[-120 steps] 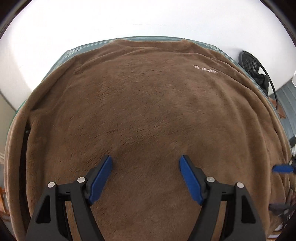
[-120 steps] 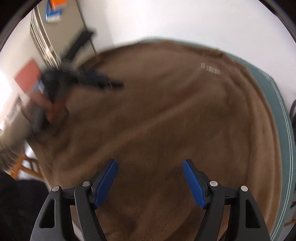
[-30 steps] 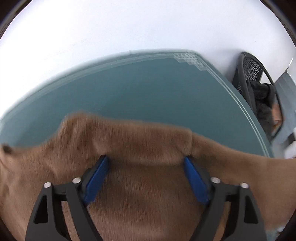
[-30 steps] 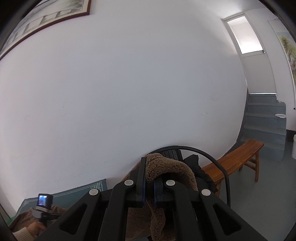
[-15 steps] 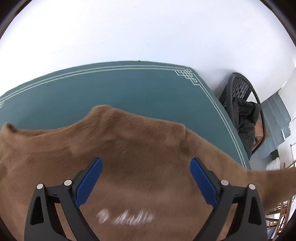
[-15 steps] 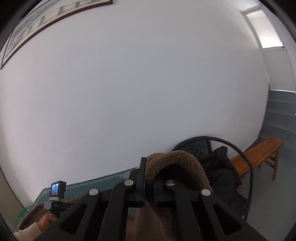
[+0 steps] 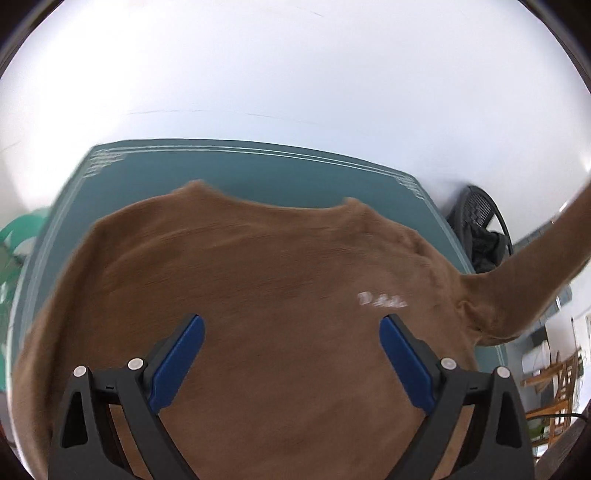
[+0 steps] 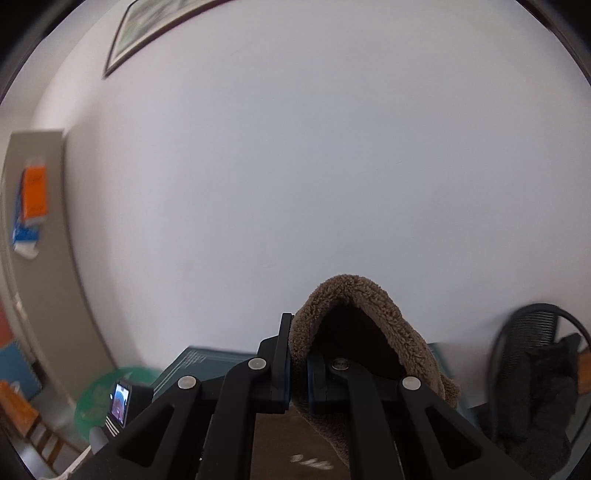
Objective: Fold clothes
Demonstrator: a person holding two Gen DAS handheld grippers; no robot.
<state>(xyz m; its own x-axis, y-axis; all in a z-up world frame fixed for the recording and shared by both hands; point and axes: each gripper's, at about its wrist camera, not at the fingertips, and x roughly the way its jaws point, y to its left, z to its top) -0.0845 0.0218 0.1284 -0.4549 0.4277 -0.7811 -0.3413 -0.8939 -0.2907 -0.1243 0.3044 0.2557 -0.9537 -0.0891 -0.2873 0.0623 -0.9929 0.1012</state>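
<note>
A brown fleece top (image 7: 258, 295) with a small white logo (image 7: 382, 301) lies spread on the teal table (image 7: 258, 166). One sleeve (image 7: 535, 251) stretches up off the table to the right. My left gripper (image 7: 291, 356) is open over the body of the top, with its blue pads (image 7: 177, 362) wide apart and nothing between them. In the right wrist view my right gripper (image 8: 298, 358) is shut on the sleeve's end (image 8: 354, 306), which is held high, facing the white wall. The left gripper's handle screen (image 8: 120, 402) shows at the lower left.
A black chair (image 7: 480, 229) with dark clothes on it stands past the table's far right corner, also seen as the chair (image 8: 535, 354). A green round object (image 8: 99, 395) sits left of the table. A framed picture (image 8: 155, 22) hangs on the wall. Wooden furniture (image 7: 550, 376) stands at the right.
The left gripper has drawn back and turned left, so more of the top and the raised sleeve now show. The right gripper has swung left, still holding the sleeve end.
</note>
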